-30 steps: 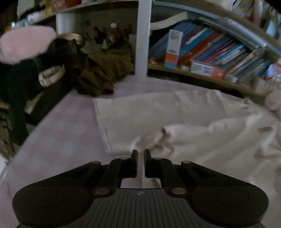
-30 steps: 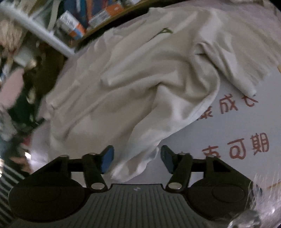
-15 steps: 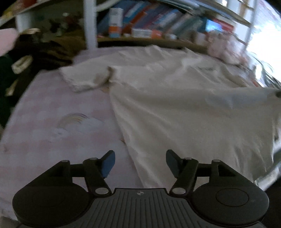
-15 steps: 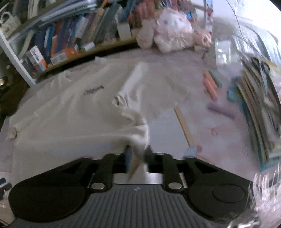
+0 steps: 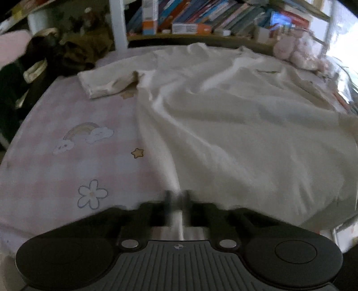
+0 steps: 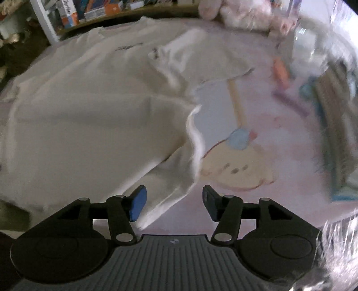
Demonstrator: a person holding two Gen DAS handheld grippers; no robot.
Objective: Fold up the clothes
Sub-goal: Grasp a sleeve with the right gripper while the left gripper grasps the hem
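A cream T-shirt [image 5: 235, 125] lies spread over the pink printed cover [image 5: 67, 170], one short sleeve [image 5: 105, 82] flat at the far left. My left gripper [image 5: 177, 201] is shut on the shirt's near hem at its left corner, and a taut fold runs from the pinch up the cloth. In the right wrist view the same shirt [image 6: 89, 125] fills the left half. My right gripper [image 6: 174, 198] is opening. The shirt's lower right corner [image 6: 174, 179] lies loose between the blue pads [image 6: 138, 201], touching neither.
A bookshelf [image 5: 201, 20] with a white post runs along the far edge. Dark clothes [image 5: 76, 51] are heaped at the far left. A pink plush toy [image 6: 241, 11] sits at the far right. Markers [image 6: 282, 71] and stacked books [image 6: 335, 125] lie along the right side.
The left gripper opened, came back to the shirt's near hem and shut on it. The right gripper shut on the shirt's right corner, drew it outward, then opened and let it go.
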